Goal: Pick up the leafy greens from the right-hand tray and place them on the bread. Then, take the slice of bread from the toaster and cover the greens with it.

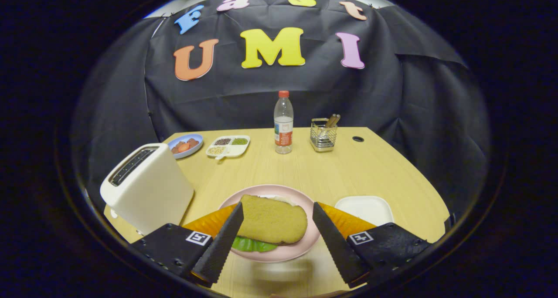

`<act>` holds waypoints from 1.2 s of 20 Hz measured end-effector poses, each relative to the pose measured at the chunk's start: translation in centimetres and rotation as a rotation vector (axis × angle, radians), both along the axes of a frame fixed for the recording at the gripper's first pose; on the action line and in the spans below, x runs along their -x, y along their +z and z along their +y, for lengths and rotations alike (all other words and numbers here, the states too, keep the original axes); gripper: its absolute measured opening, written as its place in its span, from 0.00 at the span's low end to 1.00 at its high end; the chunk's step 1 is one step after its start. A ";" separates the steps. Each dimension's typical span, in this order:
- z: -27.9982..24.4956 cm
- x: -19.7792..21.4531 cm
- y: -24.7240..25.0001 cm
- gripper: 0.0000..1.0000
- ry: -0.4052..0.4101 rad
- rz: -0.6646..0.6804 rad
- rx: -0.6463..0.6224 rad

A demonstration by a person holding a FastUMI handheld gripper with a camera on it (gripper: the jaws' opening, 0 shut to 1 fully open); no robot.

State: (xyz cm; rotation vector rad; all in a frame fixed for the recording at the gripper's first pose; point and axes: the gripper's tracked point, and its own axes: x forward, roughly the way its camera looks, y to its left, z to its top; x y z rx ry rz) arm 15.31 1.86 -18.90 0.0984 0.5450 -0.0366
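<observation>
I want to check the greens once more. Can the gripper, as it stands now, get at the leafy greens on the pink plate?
Probably not directly. The gripper is open over the pink plate, but the bread slice lies on top of the leafy greens. Just a green edge sticks out near the left finger, so the bread blocks a clean grasp.

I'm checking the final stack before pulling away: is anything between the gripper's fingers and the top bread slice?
Nothing visible. The open black gripper flanks the brown top bread slice, which covers the leafy greens on the round pink plate.
</observation>
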 end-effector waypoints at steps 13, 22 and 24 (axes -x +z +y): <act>2.3 11.6 16.3 0.97 0.024 -0.391 0.061; 2.1 16.8 19.3 0.95 0.023 -0.441 0.038; 1.8 16.9 19.3 0.95 0.016 -0.442 0.039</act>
